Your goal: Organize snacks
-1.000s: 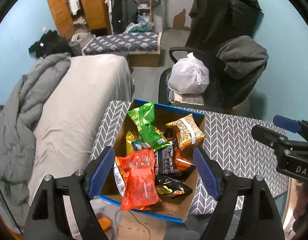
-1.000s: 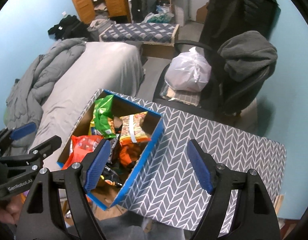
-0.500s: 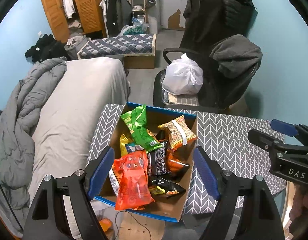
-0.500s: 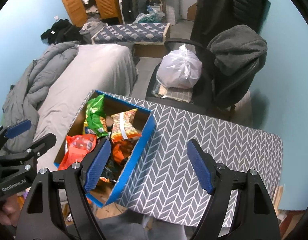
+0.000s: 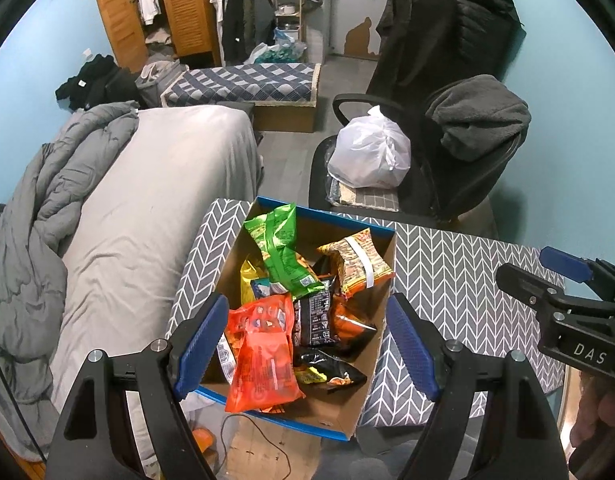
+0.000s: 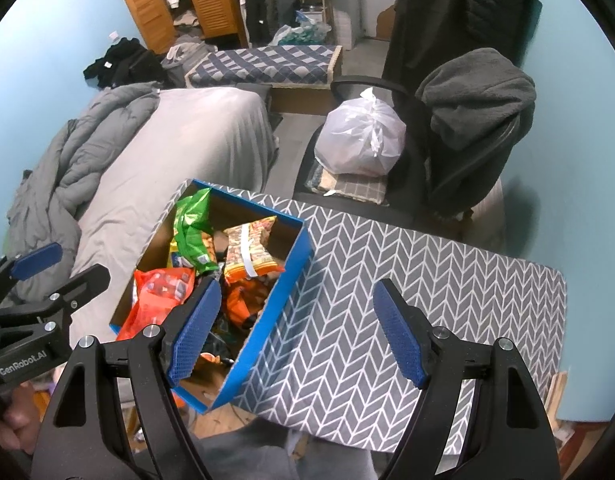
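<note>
Cardboard snack box [image 5: 371,364] unmoved since earlier frame; left claw [image 5: 307,344], right claw [image 6: 295,332] still apart, empty, above it.

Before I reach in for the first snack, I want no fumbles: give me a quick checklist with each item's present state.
1. Left gripper fingers apart, nothing between them: ok.
2. Right gripper fingers apart, nothing held: ok.
3. Cardboard box open at the top, snacks reachable: ok.
4. Orange snack bag lies on top of the pile, nearest the left gripper: ok.
5. Bare patterned tabletop to the right of the box for laying snacks out: ok.
6. Box fully supported at its near end: cannot tell.
</note>
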### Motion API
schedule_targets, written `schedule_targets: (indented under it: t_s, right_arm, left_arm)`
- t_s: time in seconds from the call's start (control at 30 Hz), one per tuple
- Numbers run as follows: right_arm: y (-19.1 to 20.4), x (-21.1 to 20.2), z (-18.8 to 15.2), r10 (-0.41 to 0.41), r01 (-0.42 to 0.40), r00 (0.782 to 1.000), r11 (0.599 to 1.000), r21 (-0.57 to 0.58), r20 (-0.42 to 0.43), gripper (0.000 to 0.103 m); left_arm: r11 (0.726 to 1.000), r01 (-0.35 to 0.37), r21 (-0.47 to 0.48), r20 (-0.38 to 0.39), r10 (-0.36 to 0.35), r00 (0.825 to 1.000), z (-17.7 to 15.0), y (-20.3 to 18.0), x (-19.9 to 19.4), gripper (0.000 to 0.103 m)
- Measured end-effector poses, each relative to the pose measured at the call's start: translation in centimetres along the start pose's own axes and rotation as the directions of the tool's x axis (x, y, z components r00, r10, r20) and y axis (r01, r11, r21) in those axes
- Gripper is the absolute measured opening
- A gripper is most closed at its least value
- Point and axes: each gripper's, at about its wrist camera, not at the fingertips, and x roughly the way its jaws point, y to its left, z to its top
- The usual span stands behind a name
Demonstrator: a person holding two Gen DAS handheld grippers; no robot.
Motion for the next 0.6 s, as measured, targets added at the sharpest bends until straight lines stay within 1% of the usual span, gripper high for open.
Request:
schedule_targets:
  t_s: [0.23, 0.6]
  right_arm:
    - [0.01, 0.07, -0.02, 0.004, -0.004, 1.000, 1.000, 0.002, -0.007, 0.078]
    - [-0.10, 0.16, -0.02, 0.005, -0.005, 1.000, 1.000, 0.002, -0.009, 0.078]
  left_arm:
    - [1.000, -0.001, -0.021, -0.013, 0.001, 1.000, -0.01, -0.07, 0.29, 0.082]
    - [1.000, -0.003, -0.021, -0.017, 0.003, 1.000, 0.05, -0.06, 0.29, 0.082]
